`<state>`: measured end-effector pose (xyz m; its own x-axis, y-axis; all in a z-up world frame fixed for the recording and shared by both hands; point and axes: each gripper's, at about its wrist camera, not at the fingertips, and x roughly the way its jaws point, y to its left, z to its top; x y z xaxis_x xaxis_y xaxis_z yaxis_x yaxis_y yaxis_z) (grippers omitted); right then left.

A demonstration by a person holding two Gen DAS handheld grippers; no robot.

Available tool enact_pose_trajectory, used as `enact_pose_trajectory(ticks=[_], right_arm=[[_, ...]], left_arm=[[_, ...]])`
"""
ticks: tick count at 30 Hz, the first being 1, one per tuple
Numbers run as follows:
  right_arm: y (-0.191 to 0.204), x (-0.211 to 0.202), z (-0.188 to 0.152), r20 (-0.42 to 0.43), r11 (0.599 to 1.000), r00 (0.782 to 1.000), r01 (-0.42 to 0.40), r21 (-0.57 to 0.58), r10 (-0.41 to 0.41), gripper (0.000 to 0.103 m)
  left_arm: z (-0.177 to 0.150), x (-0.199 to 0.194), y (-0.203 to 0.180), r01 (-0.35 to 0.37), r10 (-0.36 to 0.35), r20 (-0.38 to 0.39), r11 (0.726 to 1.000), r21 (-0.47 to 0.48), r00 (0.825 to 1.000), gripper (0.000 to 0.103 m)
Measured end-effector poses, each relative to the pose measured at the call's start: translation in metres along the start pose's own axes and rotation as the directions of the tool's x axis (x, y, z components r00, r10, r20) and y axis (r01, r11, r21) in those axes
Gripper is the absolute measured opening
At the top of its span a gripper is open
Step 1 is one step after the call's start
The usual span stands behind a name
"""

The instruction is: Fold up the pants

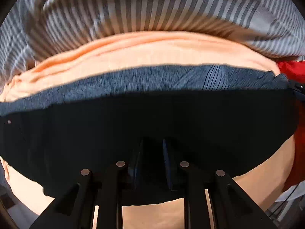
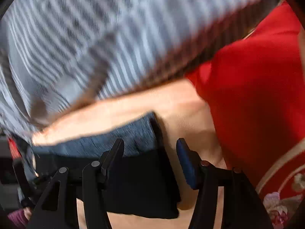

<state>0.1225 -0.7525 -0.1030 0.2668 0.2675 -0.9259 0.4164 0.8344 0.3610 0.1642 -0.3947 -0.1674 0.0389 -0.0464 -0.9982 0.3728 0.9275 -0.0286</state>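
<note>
The dark pants [image 1: 152, 118] lie folded across a peach cloth [image 1: 152, 49], with a sunlit blue-grey band along their far edge. My left gripper [image 1: 152, 148] is shut on the pants' near fold, and its fingers sink into the dark fabric. In the right wrist view the pants [image 2: 137, 181] end under my right gripper [image 2: 150, 145]. Its jaws stand open around the pants' corner. The left finger [image 2: 114, 152] lies over the fabric and the blue-padded right finger [image 2: 186, 164] is over the peach cloth.
A grey and white striped bedcover [image 1: 152, 5] lies behind the peach cloth [image 2: 181, 105]. A red cloth with gold trim and flowers [image 2: 257, 95] lies to the right; it also shows at the right edge of the left wrist view [image 1: 293, 70]. Both views are motion-blurred.
</note>
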Motion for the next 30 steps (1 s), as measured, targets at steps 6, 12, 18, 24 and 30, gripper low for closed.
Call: enact_pose_trajectory(ticks=[6, 12, 18, 24, 30], right_arm=[[0.026, 0.017, 0.007, -0.006, 0.995, 1.000, 0.024, -0.099, -0.025, 0.008], [0.004, 0.007, 0.018, 0.049, 0.993, 0.995, 0.077, 0.091, -0.081, 0.034], [0.037, -0.043, -0.017, 0.146, 1.000, 0.989, 0.021, 0.001, -0.020, 0.034], [0.045, 0.005, -0.067, 0.003, 0.995, 0.996, 0.092, -0.040, -0.092, 0.032], [0.046, -0.014, -0.074, 0.061, 0.997, 0.995, 0.073, 0.022, -0.074, 0.037]], left_arm=[[0.007, 0.000, -0.007, -0.019, 0.019, 0.014, 1.000, -0.001, 1.000, 0.022], [0.025, -0.007, -0.012, -0.039, 0.040, 0.052, 0.999, -0.010, 0.998, 0.022], [0.037, 0.000, -0.041, -0.028, 0.024, 0.066, 0.998, 0.058, 0.998, 0.022], [0.043, 0.021, -0.054, -0.113, 0.103, 0.145, 0.991, 0.068, 0.984, 0.059], [0.046, 0.013, -0.016, -0.075, 0.067, 0.103, 0.994, 0.080, 0.992, 0.070]])
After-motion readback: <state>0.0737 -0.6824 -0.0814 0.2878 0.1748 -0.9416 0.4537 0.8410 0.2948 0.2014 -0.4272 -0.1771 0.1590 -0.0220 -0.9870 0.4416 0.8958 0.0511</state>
